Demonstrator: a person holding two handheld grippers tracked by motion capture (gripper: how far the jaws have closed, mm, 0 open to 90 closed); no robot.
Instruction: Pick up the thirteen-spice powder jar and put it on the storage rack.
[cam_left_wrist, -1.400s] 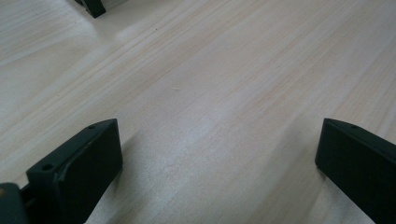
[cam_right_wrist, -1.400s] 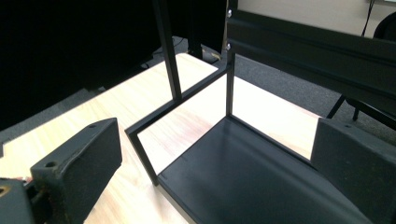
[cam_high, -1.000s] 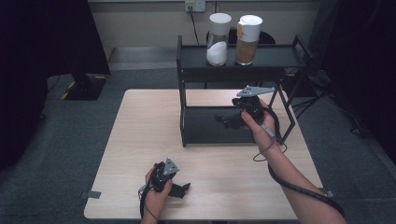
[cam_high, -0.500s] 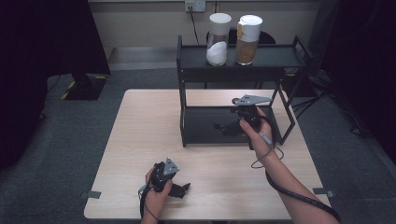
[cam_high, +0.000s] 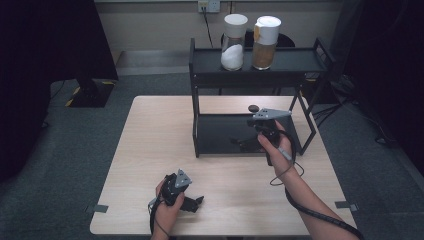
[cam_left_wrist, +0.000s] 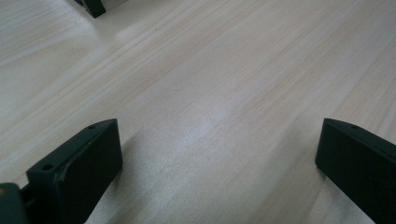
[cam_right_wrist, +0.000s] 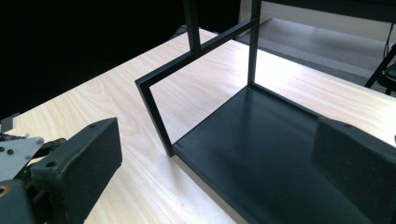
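The black two-tier metal rack (cam_high: 250, 135) stands at the far right part of my pale wooden table (cam_high: 150, 150), and its glossy black bottom shelf (cam_right_wrist: 271, 149) is what my right tongs are nearest to. My right gripper (cam_high: 245, 142) hangs at the open front of that rack, just over the right part of the bottom shelf, with my hand wrapped round its handle and the grey three-cornered plate on top. In the right gripper view its two black jaws stand wide apart with nothing between them; past them I see the shelf and the rack's thin black corner posts and crossbar.

My left gripper (cam_high: 192, 204) rests low near the front edge of the table, well apart from the rack. In the left gripper view its jaws are spread wide too, released, with bare wood grain between them.

On the rack's top shelf stand two clear jars with white lids, side by side: the left jar (cam_high: 233, 42) holds white grains, the right jar (cam_high: 265, 42) brownish contents.
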